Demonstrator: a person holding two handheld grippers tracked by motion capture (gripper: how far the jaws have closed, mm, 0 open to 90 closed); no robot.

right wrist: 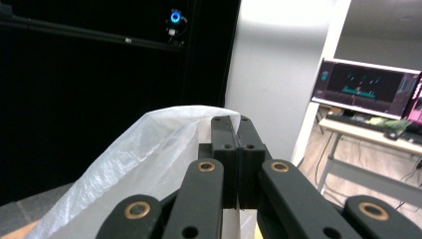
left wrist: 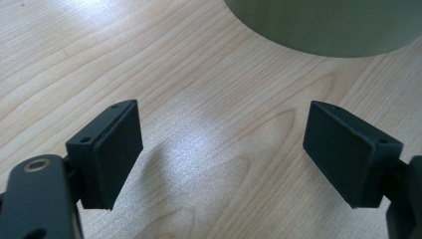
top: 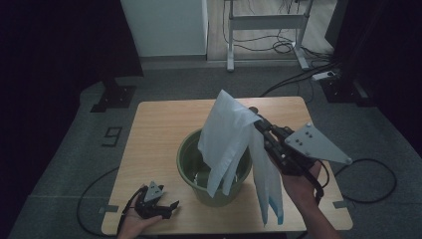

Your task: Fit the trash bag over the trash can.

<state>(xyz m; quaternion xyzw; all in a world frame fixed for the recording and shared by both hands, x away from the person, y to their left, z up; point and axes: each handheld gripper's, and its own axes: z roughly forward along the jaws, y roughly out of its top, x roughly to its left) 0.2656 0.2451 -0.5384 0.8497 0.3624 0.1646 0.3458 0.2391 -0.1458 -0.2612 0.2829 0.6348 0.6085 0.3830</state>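
Observation:
A white plastic bag (top: pixel 226 139) hangs over a green bucket (top: pixel 191 167) at the middle of the wooden table (top: pixel 159 124). My right gripper (top: pixel 256 119) is raised above the bucket's right side and shut on the bag's upper edge; part of the bag droops down outside the bucket toward the table's front edge. In the right gripper view the jaws are pressed together at the gripper (right wrist: pixel 233 130) with the bag (right wrist: pixel 144 164) spilling to their left. My left gripper (top: pixel 169 206) rests low at the front left of the table, open. Its fingers (left wrist: pixel 112 149) stand wide apart over bare wood, the bucket (left wrist: pixel 323 25) just ahead.
The table stands on grey carpet. Cables (top: pixel 293 79) and a desk frame (top: pixel 266 22) lie beyond its far edge. A dark stand base (top: pixel 114 94) sits at the far left. A monitor (right wrist: pixel 366 84) glows on a desk to the right.

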